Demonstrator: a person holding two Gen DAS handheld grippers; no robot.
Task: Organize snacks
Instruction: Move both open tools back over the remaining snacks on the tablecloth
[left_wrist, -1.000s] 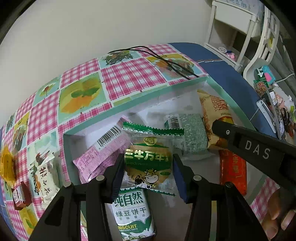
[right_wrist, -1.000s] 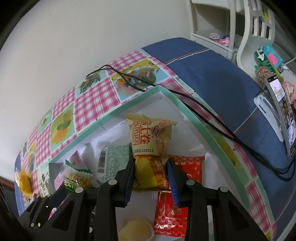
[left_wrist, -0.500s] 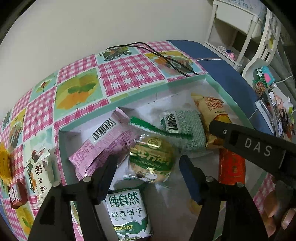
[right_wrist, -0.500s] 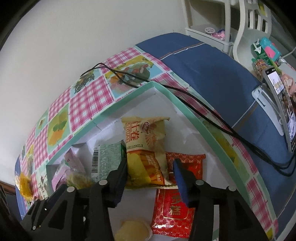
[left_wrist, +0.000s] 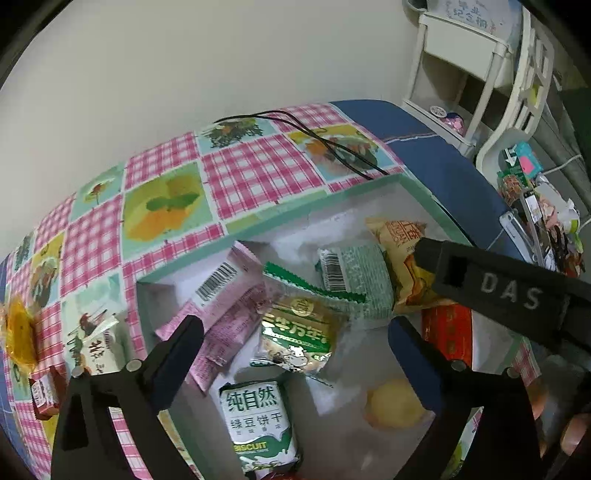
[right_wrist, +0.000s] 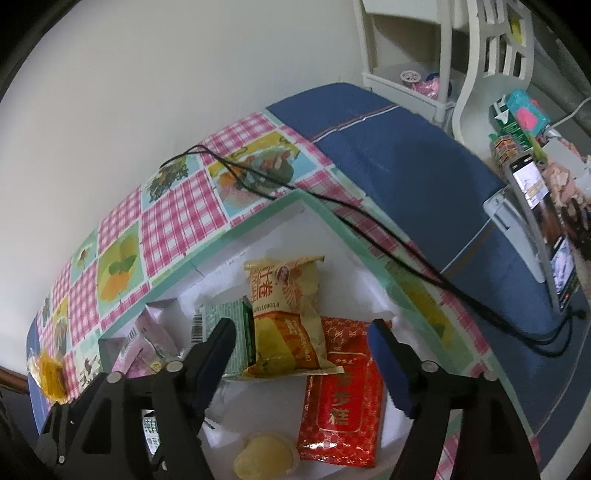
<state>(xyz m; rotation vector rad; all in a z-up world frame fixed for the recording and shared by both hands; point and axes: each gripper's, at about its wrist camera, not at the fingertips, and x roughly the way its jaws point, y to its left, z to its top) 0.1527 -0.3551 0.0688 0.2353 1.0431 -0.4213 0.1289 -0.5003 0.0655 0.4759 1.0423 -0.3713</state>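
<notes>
Left wrist view: the left claw stands wide — its jaws have just been opening, and the pads no longer press on anything. The green cow-print packet, clamped between those pads a second ago, now lies loose in the box, leaning on the pink barcode packet and just above the green-and-white biscuit pack. Behind it sits the pale green barcode packet. A yellow round cake lies near the right finger. The right claw's black finger crosses this view at the right, over the yellow chip bag.

Right wrist view: the right claw is also spread, jaws just opened, nothing gripped. The yellow chip bag, pinched a second ago, now rests free on the box floor — its lower end overlapping the red packet and touching the pale green barcode packet.

Reading: both snacks are released inside the box, so this pair of placements looks complete. Outside the box, on the checked cloth of the counter, an orange wrapped sweet, a white packet and a small red box remain — likely the next items to fetch.
</notes>
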